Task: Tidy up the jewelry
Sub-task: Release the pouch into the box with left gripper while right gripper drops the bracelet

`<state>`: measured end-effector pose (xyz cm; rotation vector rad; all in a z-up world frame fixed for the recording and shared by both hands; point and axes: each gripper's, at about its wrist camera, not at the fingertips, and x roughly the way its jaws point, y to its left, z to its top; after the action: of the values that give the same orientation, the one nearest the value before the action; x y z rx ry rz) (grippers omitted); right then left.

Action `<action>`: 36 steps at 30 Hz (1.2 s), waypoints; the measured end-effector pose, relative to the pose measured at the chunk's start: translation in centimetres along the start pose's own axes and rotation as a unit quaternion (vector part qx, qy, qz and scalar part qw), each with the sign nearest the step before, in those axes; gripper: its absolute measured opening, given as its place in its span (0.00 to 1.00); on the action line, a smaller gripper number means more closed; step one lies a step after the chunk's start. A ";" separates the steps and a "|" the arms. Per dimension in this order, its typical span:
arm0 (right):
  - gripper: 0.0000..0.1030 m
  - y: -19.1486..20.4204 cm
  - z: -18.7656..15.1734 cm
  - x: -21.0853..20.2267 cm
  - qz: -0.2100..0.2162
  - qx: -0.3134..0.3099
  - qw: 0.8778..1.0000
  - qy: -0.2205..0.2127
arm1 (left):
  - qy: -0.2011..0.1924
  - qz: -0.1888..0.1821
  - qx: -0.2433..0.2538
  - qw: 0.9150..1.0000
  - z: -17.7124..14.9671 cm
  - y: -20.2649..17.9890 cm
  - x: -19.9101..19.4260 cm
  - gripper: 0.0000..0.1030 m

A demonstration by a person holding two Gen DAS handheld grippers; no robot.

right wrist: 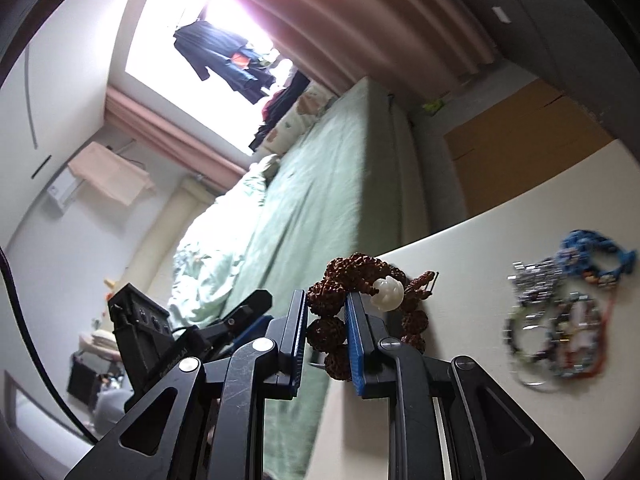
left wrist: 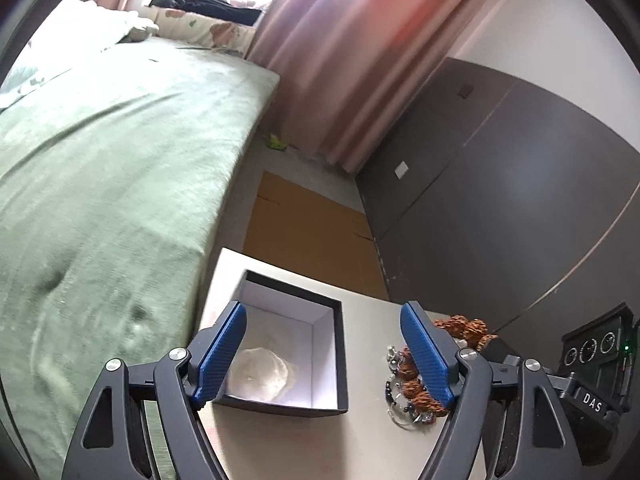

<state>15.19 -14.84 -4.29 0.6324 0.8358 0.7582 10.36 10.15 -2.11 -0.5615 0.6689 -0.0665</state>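
Observation:
On the pale table [left wrist: 368,312] stands an open black box [left wrist: 338,360] with a white lining; a whitish lump [left wrist: 260,376] lies on its floor. My left gripper [left wrist: 324,308] hovers over the box, open, with nothing between its blue pads. Just right of the box, a brown rough-bead bracelet [left wrist: 464,326] shows behind my right finger, beside silver and dark beaded pieces [left wrist: 398,396]. In the right wrist view, my right gripper [right wrist: 326,300] is shut on that brown bracelet [right wrist: 332,328], which carries one white bead [right wrist: 388,288] and hangs above the table edge.
A blurred heap of jewelry [right wrist: 556,320] with a blue woven bracelet [right wrist: 596,256] lies on the table [right wrist: 460,280] to the right. A green-covered bed [left wrist: 100,180] runs along the table's left side. Cardboard [left wrist: 304,216] lies on the floor; dark wardrobe doors [left wrist: 500,180] stand beyond.

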 end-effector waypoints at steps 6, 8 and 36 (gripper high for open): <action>0.20 1.3 -0.9 3.4 0.024 -0.002 1.000 0.009 | -0.009 0.002 -0.032 0.999 0.5 2.1 -1.1 0.78; 0.20 1.7 -1.2 4.4 0.015 -0.009 1.000 0.011 | -0.012 0.005 -0.033 0.999 0.7 2.4 -1.4 0.78; 0.77 -1.2 0.1 -3.0 -0.158 -0.029 0.987 0.001 | 0.000 0.007 0.007 1.000 -0.7 -1.1 -0.9 0.83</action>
<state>14.31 -17.94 -3.88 0.4330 0.8868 0.4926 9.35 9.06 -1.47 -0.5429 0.6724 -0.0594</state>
